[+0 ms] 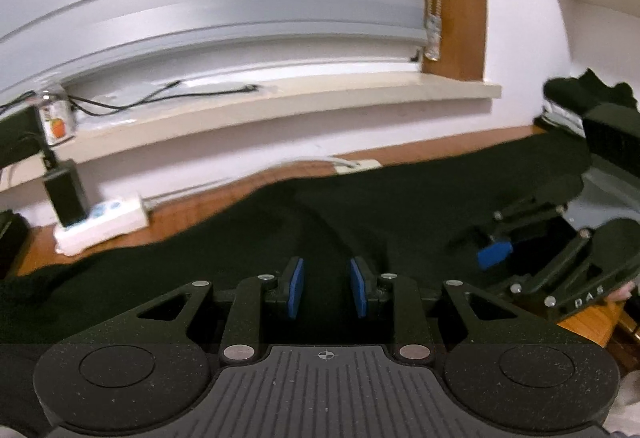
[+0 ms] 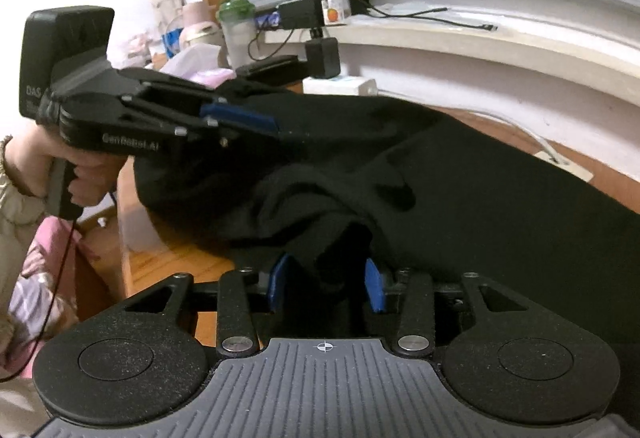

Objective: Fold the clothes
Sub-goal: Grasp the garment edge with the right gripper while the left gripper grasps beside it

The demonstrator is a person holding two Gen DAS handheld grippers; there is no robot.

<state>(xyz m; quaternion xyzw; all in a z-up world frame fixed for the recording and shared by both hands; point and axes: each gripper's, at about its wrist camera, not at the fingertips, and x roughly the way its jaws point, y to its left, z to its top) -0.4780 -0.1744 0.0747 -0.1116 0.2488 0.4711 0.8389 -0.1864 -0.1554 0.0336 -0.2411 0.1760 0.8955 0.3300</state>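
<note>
Fabric of a black garment (image 2: 460, 178) lies spread over my wooden worktop (image 2: 168, 262), filling the middle of both views and reaching toward the wall at about 1 o'clock.

My right tool (image 2: 326, 284) has its two blue pads somewhat apart, and a bunched fold of the garment hangs between them. The cloth seems to touch the pads, but I cannot tell if they really press on it. In the left wrist view the same tool (image 1: 494, 252) is at 3 o'clock, low over the cloth, blurred.

My left tool (image 1: 327, 288) also has its pads a little apart. The garment (image 1: 360, 222) lies under and between them; if it is pinched I cannot tell from here. In the right wrist view this tool (image 2: 256, 122) is at 9 o'clock, held in my left hand (image 2: 80, 178), and its blue tips are at the raised edge of the garment, which hangs down from that place over the worktop's edge.

At 11 o'clock in the left view a white power strip (image 1: 100, 226) lies on the worktop near the wall, well apart from the cloth. Above it a windowsill (image 1: 280, 98) carries a black cable.
</note>
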